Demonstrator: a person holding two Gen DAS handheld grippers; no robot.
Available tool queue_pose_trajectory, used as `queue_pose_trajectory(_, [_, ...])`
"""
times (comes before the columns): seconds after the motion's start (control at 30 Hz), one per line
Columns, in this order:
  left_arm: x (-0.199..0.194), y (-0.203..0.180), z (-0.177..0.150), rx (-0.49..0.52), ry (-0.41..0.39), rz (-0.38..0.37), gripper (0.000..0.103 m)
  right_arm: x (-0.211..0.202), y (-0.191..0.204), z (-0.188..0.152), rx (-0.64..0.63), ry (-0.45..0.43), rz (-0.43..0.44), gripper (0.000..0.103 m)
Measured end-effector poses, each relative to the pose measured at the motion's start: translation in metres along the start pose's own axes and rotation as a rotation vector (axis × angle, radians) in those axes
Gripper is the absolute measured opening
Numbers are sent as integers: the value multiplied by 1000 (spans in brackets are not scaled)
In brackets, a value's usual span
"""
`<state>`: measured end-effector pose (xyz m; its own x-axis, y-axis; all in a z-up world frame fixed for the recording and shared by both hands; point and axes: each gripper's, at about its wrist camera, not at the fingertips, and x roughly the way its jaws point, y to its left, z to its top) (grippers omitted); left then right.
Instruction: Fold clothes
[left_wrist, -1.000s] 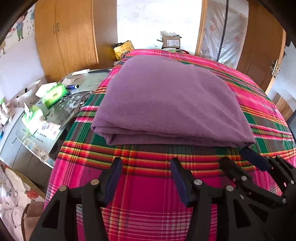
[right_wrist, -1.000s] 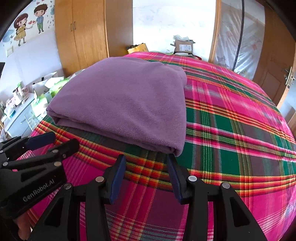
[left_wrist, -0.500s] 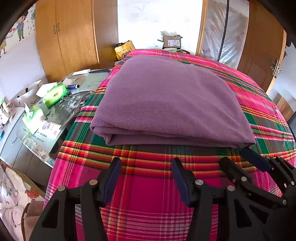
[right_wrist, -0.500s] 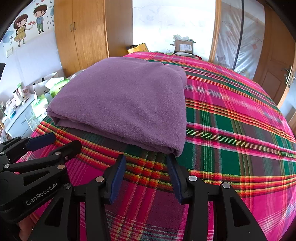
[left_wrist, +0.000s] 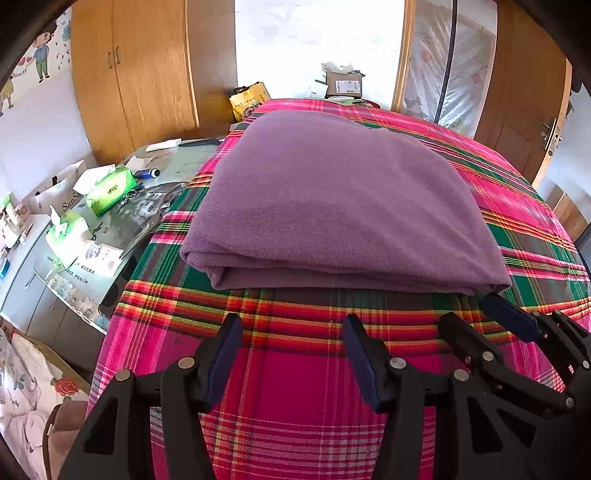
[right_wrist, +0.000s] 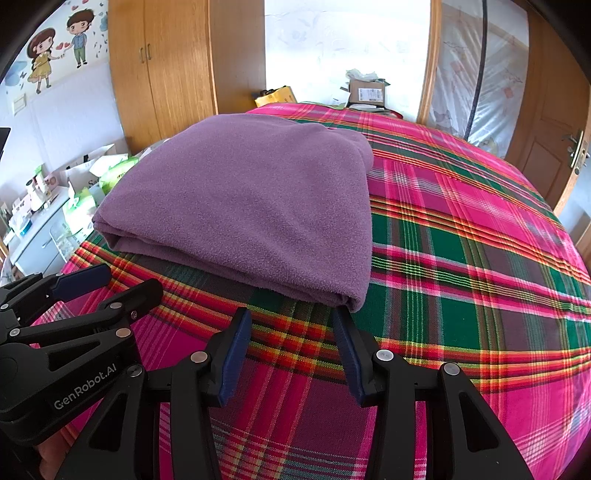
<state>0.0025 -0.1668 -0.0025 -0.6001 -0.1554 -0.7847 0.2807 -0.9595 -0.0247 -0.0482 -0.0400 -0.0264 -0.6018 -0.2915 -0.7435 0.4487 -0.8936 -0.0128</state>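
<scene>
A folded purple fleece cloth (left_wrist: 332, 206) (right_wrist: 243, 206) lies flat on the plaid bedspread (left_wrist: 295, 387) (right_wrist: 461, 295). My left gripper (left_wrist: 291, 332) stands open just short of the cloth's near folded edge, nothing between its fingers. My right gripper (right_wrist: 291, 325) is open too, its right fingertip close under the cloth's near right corner. In the left wrist view the right gripper (left_wrist: 476, 314) shows at the lower right, beside that corner. In the right wrist view the left gripper (right_wrist: 122, 284) shows at the lower left.
A cluttered side table (left_wrist: 92, 236) with green tissue packs (left_wrist: 110, 188) stands left of the bed. Wooden wardrobe (left_wrist: 140, 74) behind it. Cardboard boxes (left_wrist: 343, 83) sit past the bed's far end. A wooden door (right_wrist: 554, 140) is on the right.
</scene>
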Motion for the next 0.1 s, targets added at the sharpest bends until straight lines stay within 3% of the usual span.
queue_pose_trajectory(0.1, [0,0,0,-1,0,0,56,0,0,0,0,0,0,48])
